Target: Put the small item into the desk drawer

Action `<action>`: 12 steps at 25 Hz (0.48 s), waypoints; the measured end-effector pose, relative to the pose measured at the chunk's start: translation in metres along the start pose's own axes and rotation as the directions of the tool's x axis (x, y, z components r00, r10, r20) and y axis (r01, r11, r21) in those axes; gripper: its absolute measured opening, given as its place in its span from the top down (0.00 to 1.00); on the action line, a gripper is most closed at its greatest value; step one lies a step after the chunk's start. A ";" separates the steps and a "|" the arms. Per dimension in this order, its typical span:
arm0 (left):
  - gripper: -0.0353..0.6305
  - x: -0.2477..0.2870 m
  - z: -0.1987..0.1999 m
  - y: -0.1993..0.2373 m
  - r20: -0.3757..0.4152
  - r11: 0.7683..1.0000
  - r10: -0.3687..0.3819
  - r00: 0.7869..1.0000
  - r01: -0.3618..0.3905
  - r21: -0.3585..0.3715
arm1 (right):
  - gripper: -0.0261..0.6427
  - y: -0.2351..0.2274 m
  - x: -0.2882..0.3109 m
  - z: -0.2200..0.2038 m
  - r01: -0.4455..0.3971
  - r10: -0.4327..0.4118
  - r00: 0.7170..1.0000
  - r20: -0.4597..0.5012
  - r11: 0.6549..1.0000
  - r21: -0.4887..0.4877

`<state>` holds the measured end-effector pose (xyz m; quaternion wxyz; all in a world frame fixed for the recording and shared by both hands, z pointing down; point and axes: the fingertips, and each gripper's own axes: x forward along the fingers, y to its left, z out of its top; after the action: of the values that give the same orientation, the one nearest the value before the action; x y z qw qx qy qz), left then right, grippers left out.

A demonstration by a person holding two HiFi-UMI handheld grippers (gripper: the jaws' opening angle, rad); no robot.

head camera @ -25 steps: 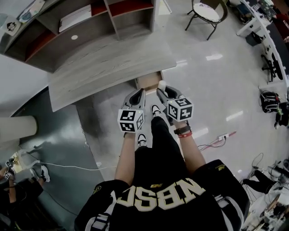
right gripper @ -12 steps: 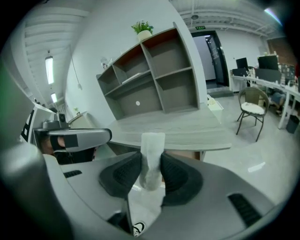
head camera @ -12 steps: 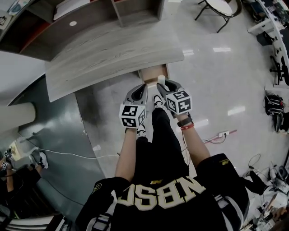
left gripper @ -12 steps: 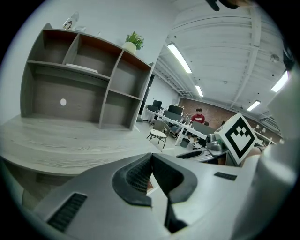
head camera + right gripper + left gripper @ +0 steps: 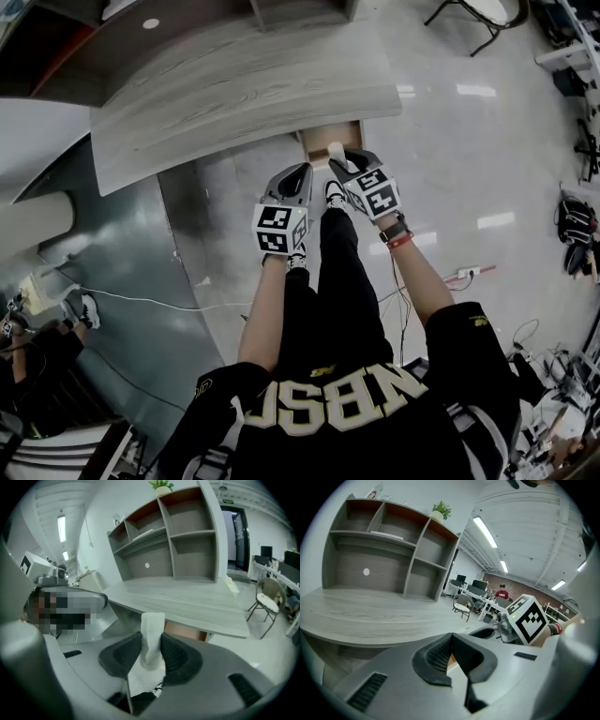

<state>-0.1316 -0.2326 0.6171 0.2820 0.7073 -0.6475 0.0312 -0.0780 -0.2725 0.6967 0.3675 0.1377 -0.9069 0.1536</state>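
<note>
My right gripper (image 5: 343, 161) (image 5: 151, 652) is shut on a small white item (image 5: 151, 637), which stands up between the pads; in the head view the white item (image 5: 335, 152) sits at the gripper's tip. It hovers right over the open wooden drawer (image 5: 322, 139) that sticks out from under the grey desk (image 5: 234, 89). In the right gripper view the drawer's brown front (image 5: 185, 631) shows just behind the item. My left gripper (image 5: 295, 178) (image 5: 451, 654) hangs beside it to the left, jaws shut with nothing between them.
A shelf unit (image 5: 389, 559) stands at the back of the desk. The person's legs and shoes (image 5: 333, 197) are below the grippers. A chair (image 5: 473, 14) stands far right, a white cable (image 5: 141, 300) crosses the floor at left, and a person (image 5: 37, 352) crouches at the left edge.
Both grippers have moved forward towards the desk edge, and the right gripper with the white item now sits over the open drawer.
</note>
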 end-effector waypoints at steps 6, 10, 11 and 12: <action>0.92 0.012 -0.017 0.009 -0.031 1.000 0.014 0.999 -0.015 -0.026 | 0.75 -0.013 0.024 -0.015 -0.031 0.025 0.997 -0.070 0.995 -0.090; 0.92 0.021 -0.025 0.012 -0.044 0.999 0.011 0.999 -0.013 -0.036 | 0.75 -0.021 0.041 -0.025 -0.047 0.030 0.993 -0.110 0.987 -0.156; 0.92 0.022 -0.028 0.013 -0.049 0.999 0.011 0.999 -0.013 -0.040 | 0.75 -0.021 0.044 -0.027 -0.051 0.031 0.992 -0.119 0.984 -0.169; 0.92 0.023 -0.031 0.014 -0.053 0.999 0.011 0.999 -0.013 -0.045 | 0.75 -0.022 0.049 -0.029 -0.053 0.031 0.992 -0.126 0.982 -0.179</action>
<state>-0.1310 -0.2395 0.6574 0.3147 0.6958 -0.6446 0.0370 -0.0853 -0.2880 0.7550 0.4301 0.0747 -0.8956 0.0860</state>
